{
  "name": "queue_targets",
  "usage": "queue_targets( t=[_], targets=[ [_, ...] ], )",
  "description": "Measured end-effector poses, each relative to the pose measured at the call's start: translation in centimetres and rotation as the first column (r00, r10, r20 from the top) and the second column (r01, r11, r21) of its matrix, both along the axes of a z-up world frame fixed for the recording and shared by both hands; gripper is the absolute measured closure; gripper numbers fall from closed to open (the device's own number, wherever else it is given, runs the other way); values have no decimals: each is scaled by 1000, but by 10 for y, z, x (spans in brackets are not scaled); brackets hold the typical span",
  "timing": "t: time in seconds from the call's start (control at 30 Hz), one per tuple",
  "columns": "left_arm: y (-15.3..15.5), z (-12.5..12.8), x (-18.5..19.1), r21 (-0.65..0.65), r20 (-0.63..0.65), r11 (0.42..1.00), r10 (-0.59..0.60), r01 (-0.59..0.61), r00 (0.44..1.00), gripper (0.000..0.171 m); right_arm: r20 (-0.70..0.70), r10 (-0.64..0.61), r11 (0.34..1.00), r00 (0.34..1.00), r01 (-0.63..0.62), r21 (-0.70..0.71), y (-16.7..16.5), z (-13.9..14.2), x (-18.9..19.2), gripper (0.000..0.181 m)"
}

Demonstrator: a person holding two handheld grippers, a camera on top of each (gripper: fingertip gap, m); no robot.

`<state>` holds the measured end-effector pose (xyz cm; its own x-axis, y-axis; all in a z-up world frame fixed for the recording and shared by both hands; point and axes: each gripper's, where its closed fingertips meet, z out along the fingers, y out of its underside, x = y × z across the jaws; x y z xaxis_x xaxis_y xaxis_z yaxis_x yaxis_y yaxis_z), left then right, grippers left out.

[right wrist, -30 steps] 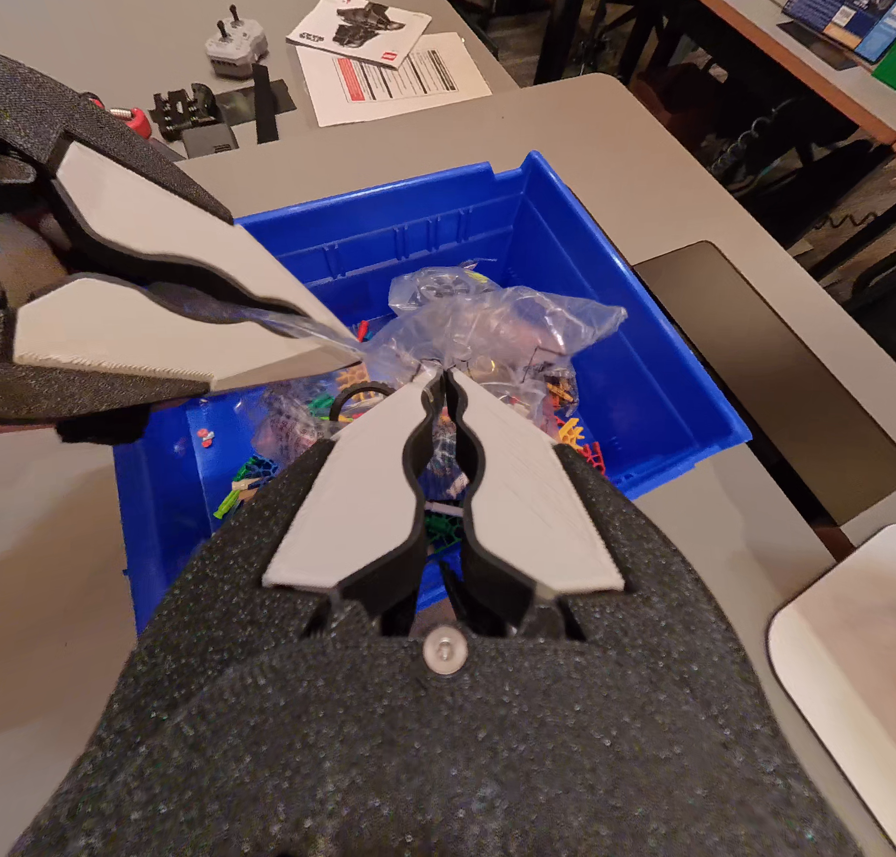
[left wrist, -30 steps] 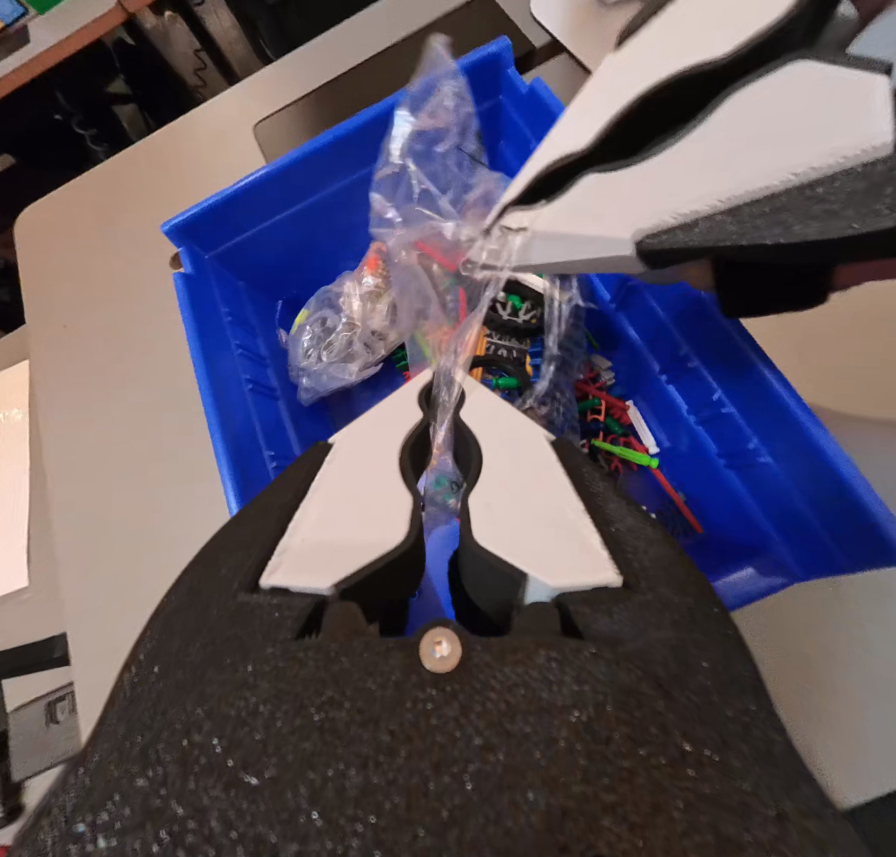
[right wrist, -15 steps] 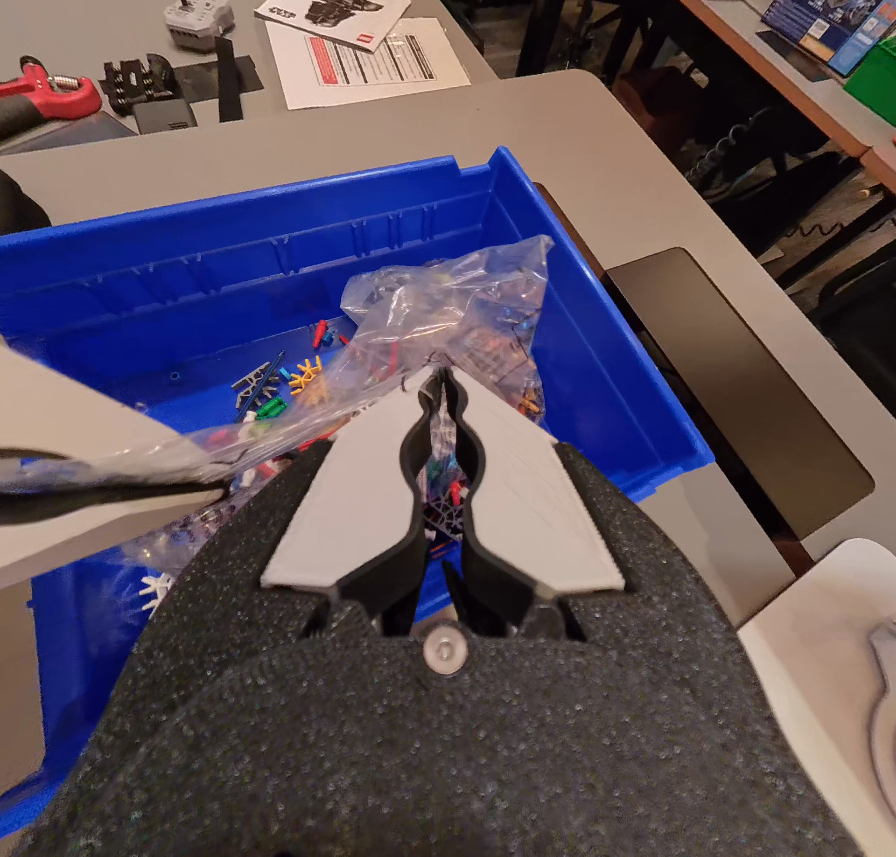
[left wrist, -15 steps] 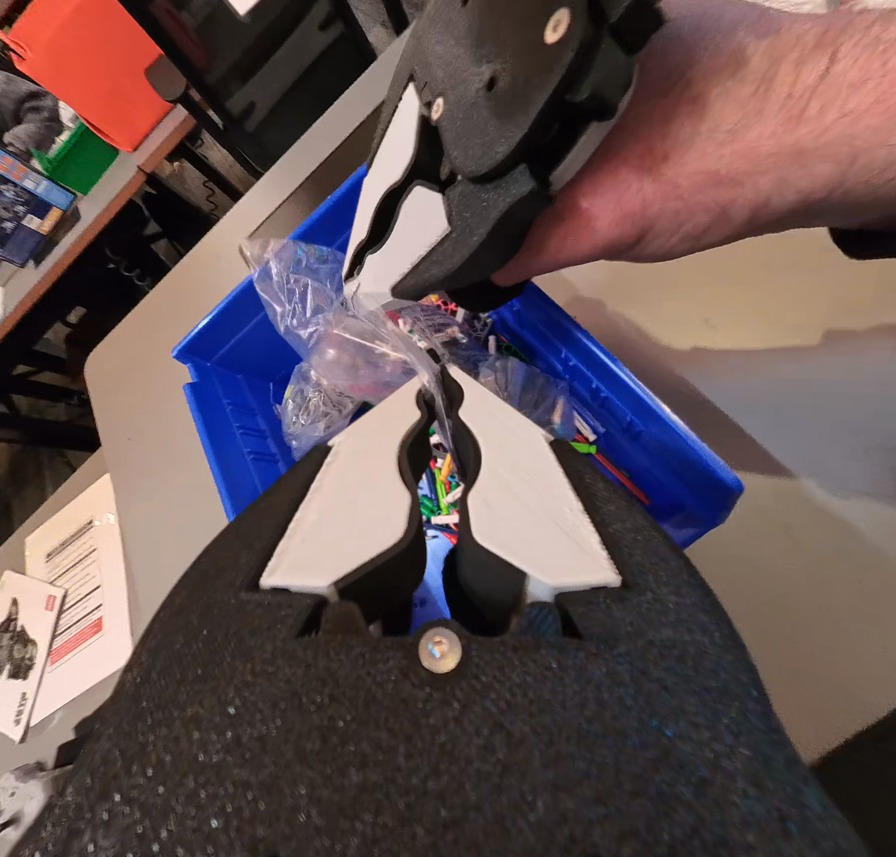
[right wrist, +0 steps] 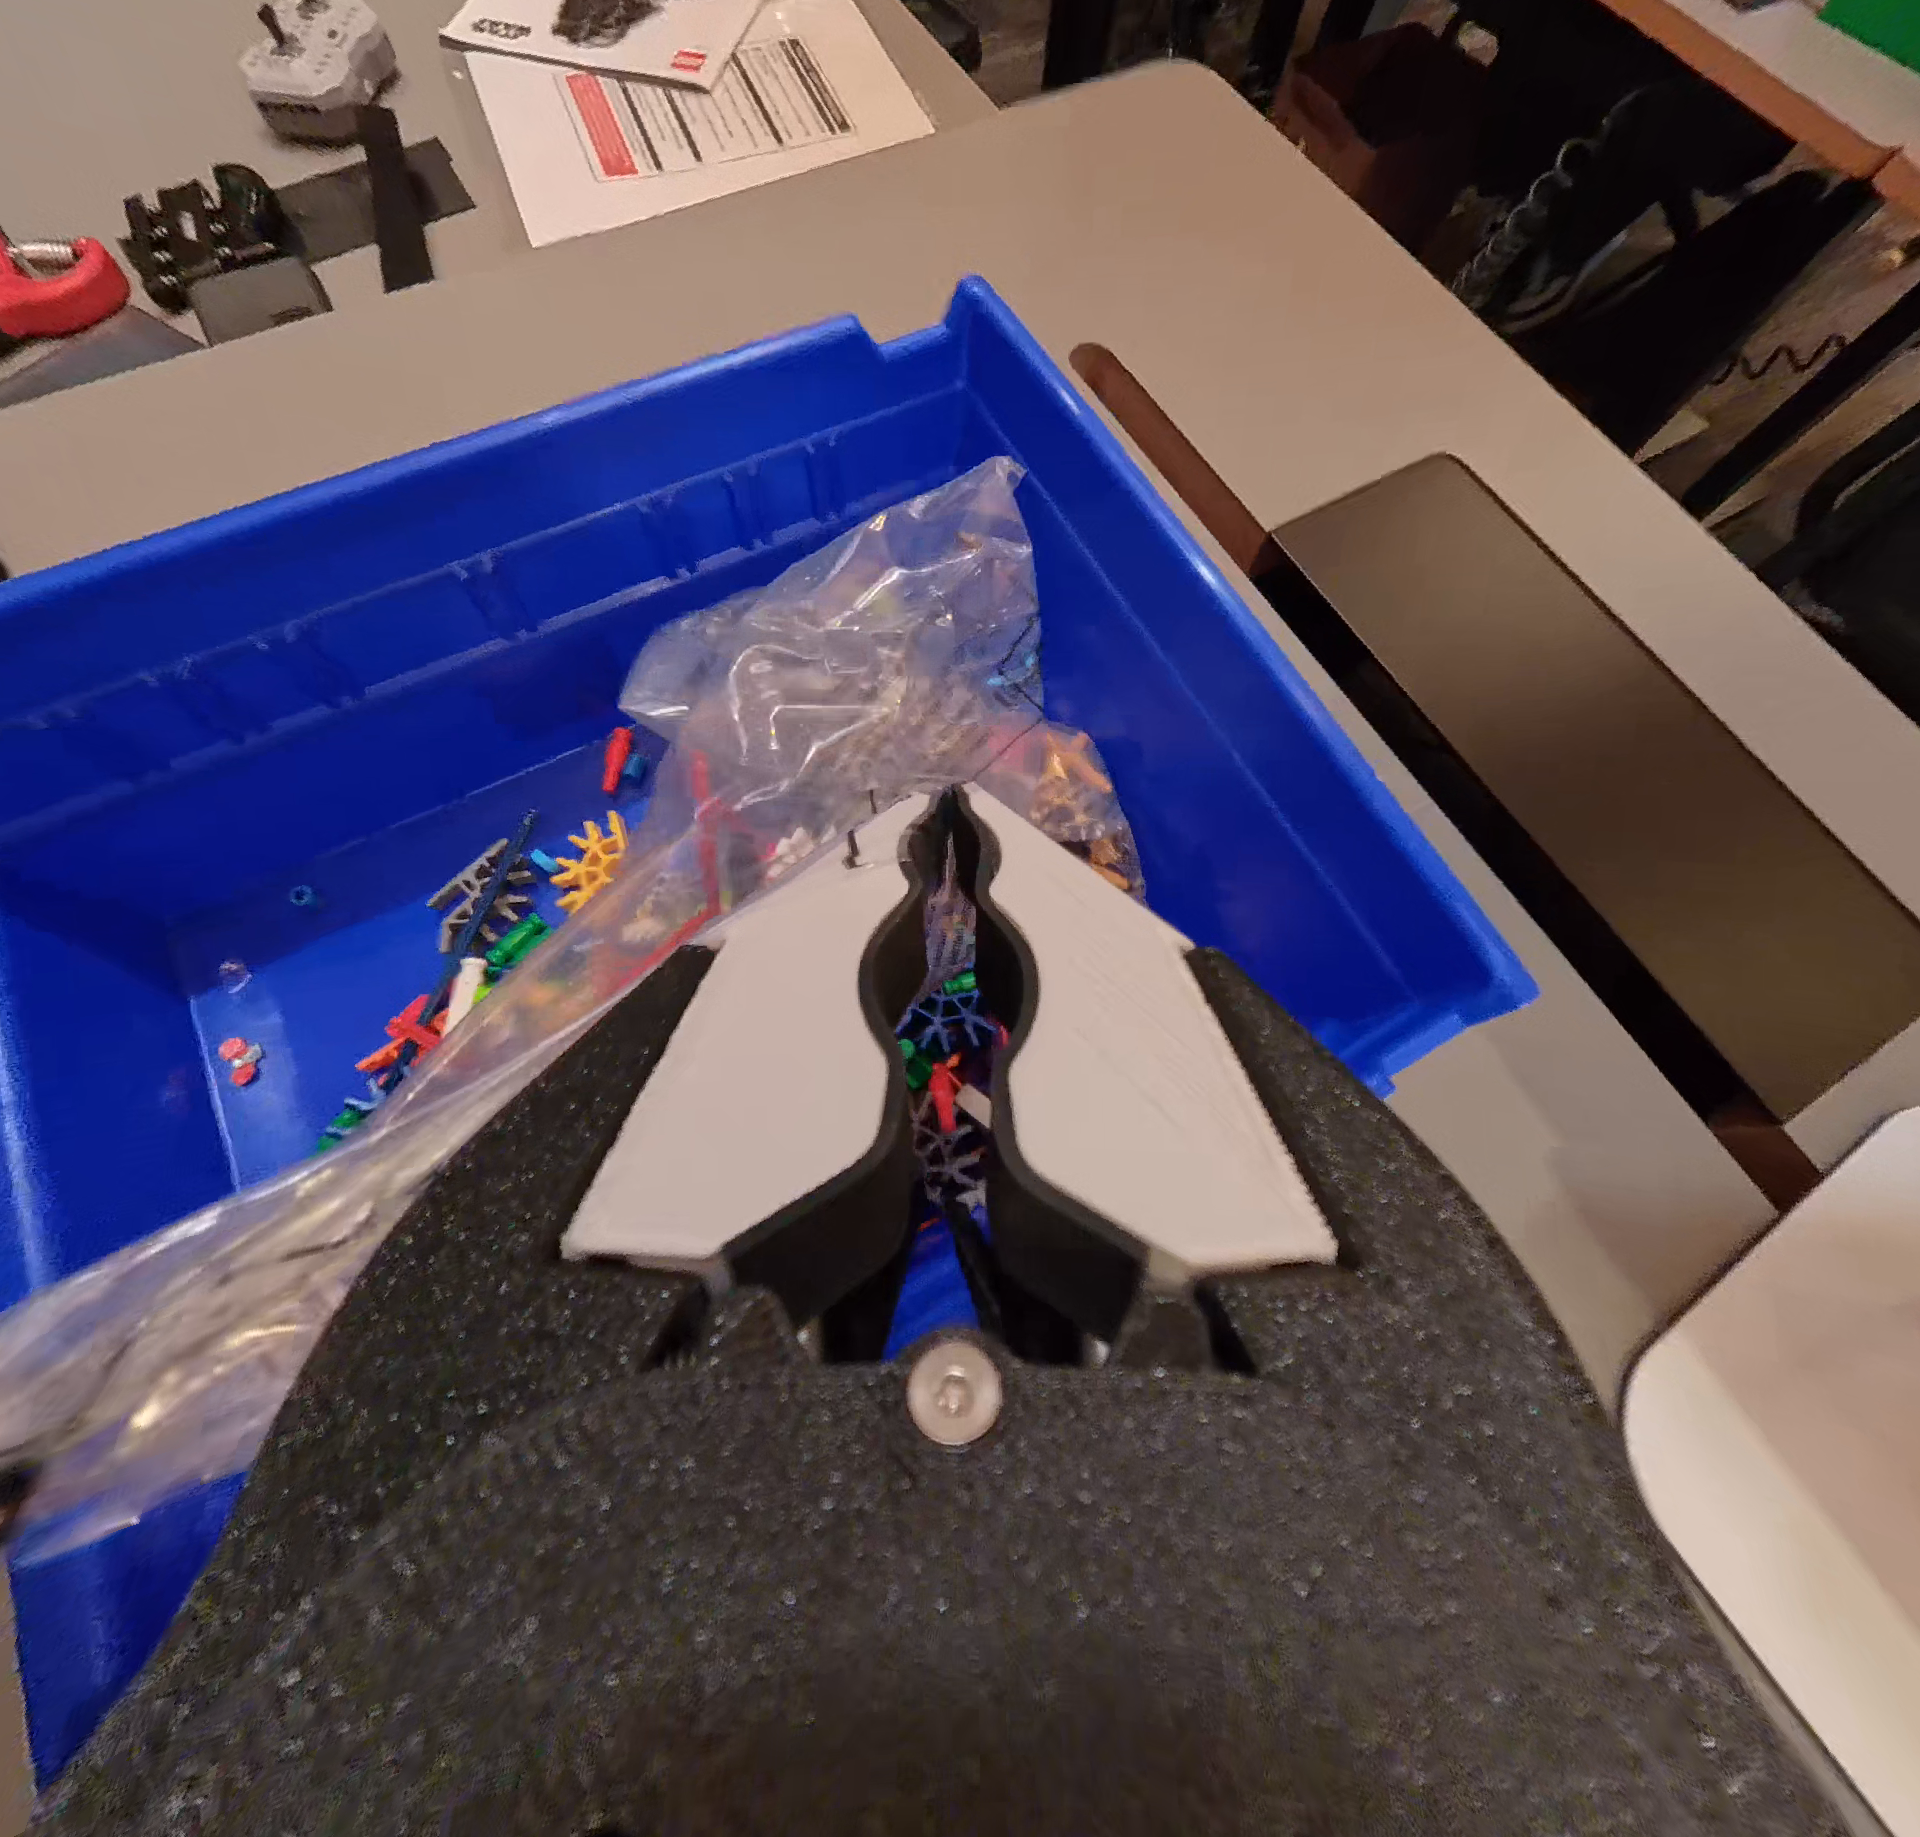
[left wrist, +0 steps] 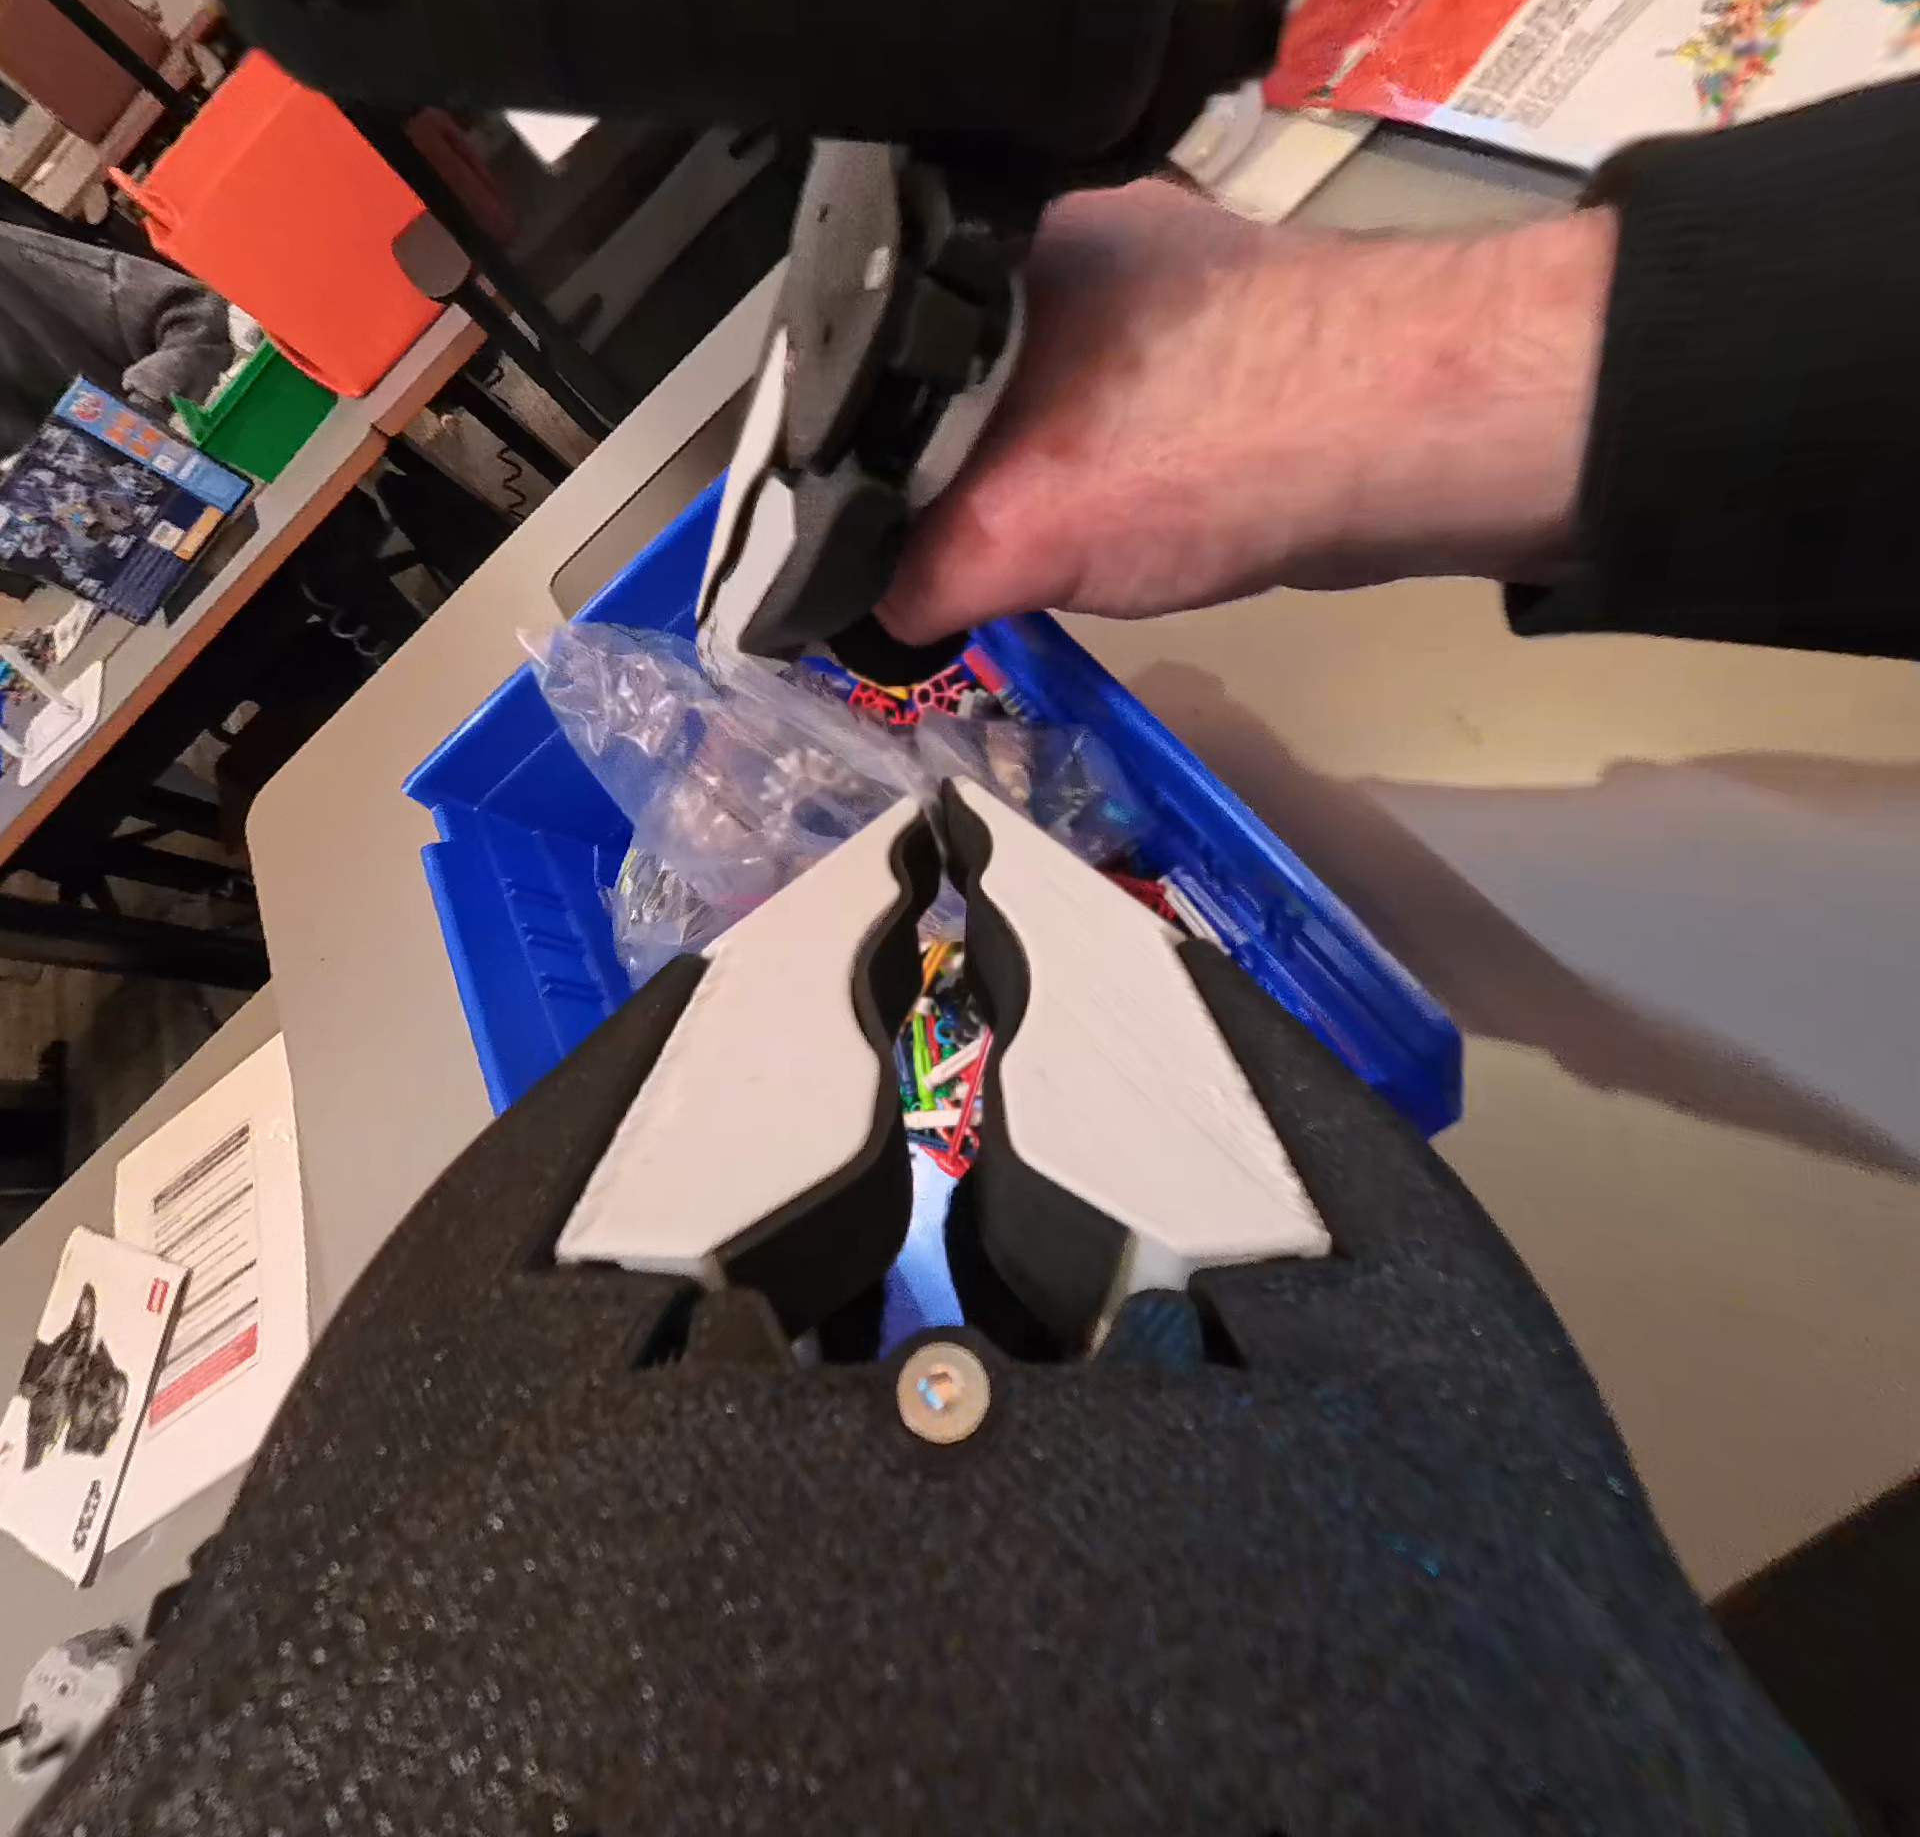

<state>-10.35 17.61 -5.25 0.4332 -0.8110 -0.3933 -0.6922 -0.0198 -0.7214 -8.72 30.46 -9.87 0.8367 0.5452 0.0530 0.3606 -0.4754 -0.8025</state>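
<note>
A clear plastic bag [left wrist: 727,759] of small coloured toy parts hangs stretched over a blue bin [left wrist: 499,852]. My left gripper [left wrist: 940,800] is shut on one edge of the bag. My right gripper [right wrist: 948,800] is shut on the other part of the bag [right wrist: 862,665] and also shows in the left wrist view [left wrist: 727,634], held by a hand [left wrist: 1247,405] above the bin. Loose coloured parts [right wrist: 499,925] lie on the floor of the blue bin [right wrist: 1299,748]. The bag film runs off to the lower left in the right wrist view.
The bin sits on a grey table [right wrist: 1143,208]. Booklets and a printed sheet [right wrist: 686,94] lie beyond it, with a small grey controller [right wrist: 312,62], black parts [right wrist: 208,229] and a red clamp [right wrist: 52,291]. A dark inset panel [right wrist: 1558,748] lies right of the bin. An orange box [left wrist: 281,229] is far left. Across from one pair of fingers to the other is roughly 15 cm.
Both grippers have risen and pulled apart, stretching the bag between them. The left view has swung, and the right gripper now stands higher and farther off; loose parts lie in the bin.
</note>
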Motion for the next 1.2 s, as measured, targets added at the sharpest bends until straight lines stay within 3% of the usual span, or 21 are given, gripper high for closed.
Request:
queue_targets(
  t=[0.07,0.23,0.33,0.47,0.53,0.73,0.87,0.97,1.07,1.13,1.2],
  targets=[
    [-3,1,0,-1,9,1000,-22,22,1000,171,-9,-27,1000,1000,27,-1,5,0,8,181],
    [0,0,-18,-24,52,1000,8,-7,999,171,-58,58,998,997,-58,7,-5,14,-2,181],
    [18,8,-42,-122,166,990,88,-68,982,171,-58,98,995,993,-98,4,-17,16,-2,181],
    [24,10,-58,-221,218,973,107,-58,970,170,-96,108,994,989,-105,38,-33,33,-5,181],
    [18,16,-57,-271,284,963,62,17,957,151,-73,109,993,991,-105,58,-40,36,-7,181],
    [49,27,-64,-316,303,948,59,42,951,133,-134,148,985,980,-135,104,-62,37,-16,181],
    [75,13,-41,-370,275,925,23,84,961,119,-172,182,978,968,-160,136,-80,43,-24,181],
    [75,6,-18,-468,339,865,-15,182,941,126,-163,201,972,966,-177,154,-91,44,-29,181],
    [68,3,-5,-544,400,795,-36,269,916,152,-152,206,970,967,-182,161,-99,40,-31,181],
    [65,5,0,-545,431,781,-52,306,901,171,-156,214,970,964,-190,154,-104,37,-33,181],
    [62,7,2,-525,431,789,-76,319,899,171,-151,225,968,963,-202,152,-109,34,-35,181]
  ],
)
